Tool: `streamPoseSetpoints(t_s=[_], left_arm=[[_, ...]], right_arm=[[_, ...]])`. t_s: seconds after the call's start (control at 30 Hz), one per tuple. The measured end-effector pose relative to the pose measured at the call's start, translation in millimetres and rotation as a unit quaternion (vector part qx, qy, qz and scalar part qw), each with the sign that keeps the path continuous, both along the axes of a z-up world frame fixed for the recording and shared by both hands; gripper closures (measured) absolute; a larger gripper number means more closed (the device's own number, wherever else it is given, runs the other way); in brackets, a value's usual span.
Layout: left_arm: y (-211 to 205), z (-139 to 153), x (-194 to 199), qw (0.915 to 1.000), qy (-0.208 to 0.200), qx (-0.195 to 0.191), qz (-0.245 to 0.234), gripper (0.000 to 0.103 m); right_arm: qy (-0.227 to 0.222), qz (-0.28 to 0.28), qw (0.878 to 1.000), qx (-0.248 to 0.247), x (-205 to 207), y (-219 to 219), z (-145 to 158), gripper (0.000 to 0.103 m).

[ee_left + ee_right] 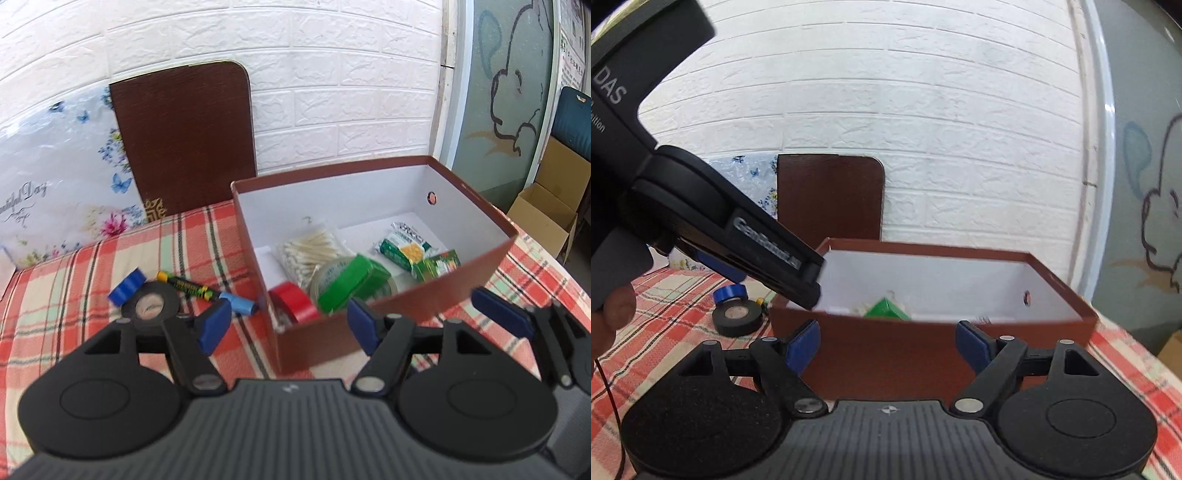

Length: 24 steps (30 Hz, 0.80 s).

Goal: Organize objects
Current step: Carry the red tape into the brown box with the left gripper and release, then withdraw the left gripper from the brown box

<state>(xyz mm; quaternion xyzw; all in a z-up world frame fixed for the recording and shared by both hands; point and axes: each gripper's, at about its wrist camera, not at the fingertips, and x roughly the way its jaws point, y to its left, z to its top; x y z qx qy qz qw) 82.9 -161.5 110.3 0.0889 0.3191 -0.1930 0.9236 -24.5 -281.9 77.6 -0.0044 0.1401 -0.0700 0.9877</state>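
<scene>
The box (388, 325) is where everything's going: brown outside, white inside, sitting on the checked cloth (74, 295) over the desk. Already inside are the red tape (295, 304), a clear tape roll (332, 275) with a green packet (351, 284) lying across it, a bag of cotton swabs (310, 247) and a couple of green snack packs (406, 247).

Still out on the cloth, left of the box: a black tape roll (149, 308), a blue tape roll (127, 286) behind it, and a black-and-yellow marker (188, 290) with a light blue thing (238, 304) at its end, hard to say if it's a cap or a separate item.

Left tool (286, 325) has its jaws apart with nothing between them, hovering over the box's near left corner. Right tool (888, 349) is also spread wide and empty, facing the front wall of the box.

My guess is the next grab is the black tape, since it's nearest the left tool. I'd swing left, come down from above and pinch across the ring's wall, one finger through the hole. It lies flat, so a side pinch would probably just push it along the cloth. Watch the marker, it's nearly touching the roll and could get dragged. Then lift clear over the box rim before letting go, aiming at the bare spot at the back.
</scene>
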Motion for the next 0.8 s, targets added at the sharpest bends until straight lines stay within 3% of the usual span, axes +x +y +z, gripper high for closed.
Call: streamPoseSetpoints(t_s=[0.2, 0.4, 0.8], left_arm=[[8.1, -5.0, -29.8, 0.9999, 0.002, 0.010, 0.008, 0.025], [18.7, -14.9, -54.7, 0.9995, 0.004, 0.020, 0.022, 0.018], [27.2, -27.5, -98.4, 0.9997, 0.011, 0.017, 0.014, 0.012]], right_arm=[[0.039, -0.018, 0.995, 0.094, -14.8, -11.1, -8.0, 0.023], [0.046, -0.041, 0.978, 0.199, -34.2, -29.9, -14.3, 0.023], [0.005, -0.062, 0.977, 0.203, -72.9, -22.4, 5.3, 0.022]])
